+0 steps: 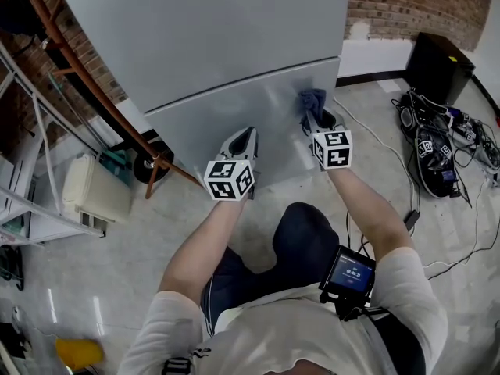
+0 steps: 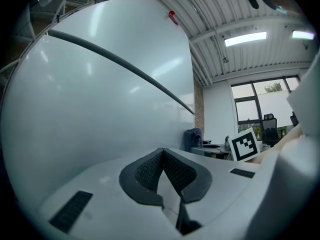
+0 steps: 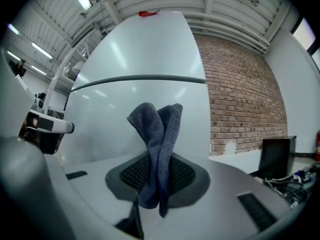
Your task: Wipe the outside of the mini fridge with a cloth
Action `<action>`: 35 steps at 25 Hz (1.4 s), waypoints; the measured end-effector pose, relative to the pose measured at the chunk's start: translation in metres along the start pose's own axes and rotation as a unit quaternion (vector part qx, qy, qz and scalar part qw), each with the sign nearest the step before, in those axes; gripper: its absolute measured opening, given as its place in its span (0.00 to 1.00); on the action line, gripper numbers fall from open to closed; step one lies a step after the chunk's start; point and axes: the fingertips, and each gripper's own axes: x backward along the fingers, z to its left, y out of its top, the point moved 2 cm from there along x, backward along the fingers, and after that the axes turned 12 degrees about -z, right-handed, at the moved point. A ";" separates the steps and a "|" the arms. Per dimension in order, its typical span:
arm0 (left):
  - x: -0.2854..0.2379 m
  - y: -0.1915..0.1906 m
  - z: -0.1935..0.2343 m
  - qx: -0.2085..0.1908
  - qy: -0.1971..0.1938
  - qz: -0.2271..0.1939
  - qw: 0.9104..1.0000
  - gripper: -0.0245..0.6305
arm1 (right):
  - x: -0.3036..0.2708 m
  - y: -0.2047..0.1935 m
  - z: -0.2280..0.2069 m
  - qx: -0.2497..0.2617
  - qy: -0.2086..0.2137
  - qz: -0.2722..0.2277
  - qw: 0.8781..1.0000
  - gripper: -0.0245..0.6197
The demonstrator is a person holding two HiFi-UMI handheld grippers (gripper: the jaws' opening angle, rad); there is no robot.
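r gripper (image 3: pixel 159 176) clamps cloth (image 3: pixel 156 129) mid-fold, looks soft+light, hold seems ok; fridge (image 3: pixel 140 59) at 12 o'clock; l gripper (image 2: pixel 163 173) closed, empty.

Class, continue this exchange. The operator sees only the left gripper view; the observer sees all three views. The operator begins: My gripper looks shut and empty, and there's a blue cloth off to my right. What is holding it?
Observer: The right gripper holds it. The cloth is pinched between its jaws, with two folds sticking up.
Operator: Where on the fridge is it?
Observer: In the head view it is at the right edge of the lower door of the fridge, near that door's top. I cannot tell whether it touches.
Operator: Anything on the floor on that side?
Observer: A tangle of cables and a black box lie to the right of the fridge.
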 end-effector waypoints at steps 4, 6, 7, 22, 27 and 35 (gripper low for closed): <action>0.013 0.003 0.016 -0.020 0.028 -0.002 0.999 0.04 | 0.002 0.007 0.029 0.005 0.018 -0.010 1.000 0.17; 0.023 0.002 0.027 -0.019 0.044 -0.002 0.999 0.04 | 0.002 0.015 0.057 0.011 0.047 -0.022 0.999 0.17; 0.029 0.001 0.033 -0.019 0.051 0.000 0.999 0.04 | 0.001 0.018 0.075 0.015 0.065 -0.028 0.997 0.17; 0.175 -0.014 0.149 -0.019 0.202 0.027 0.979 0.04 | -0.011 -0.027 0.329 0.008 0.279 0.000 0.960 0.17; 0.209 -0.015 0.169 -0.018 0.225 0.029 0.974 0.04 | -0.020 -0.048 0.371 0.010 0.296 0.014 0.955 0.17; 0.228 -0.016 0.178 -0.014 0.231 0.030 0.972 0.04 | -0.038 -0.061 0.383 0.015 0.281 0.024 0.959 0.17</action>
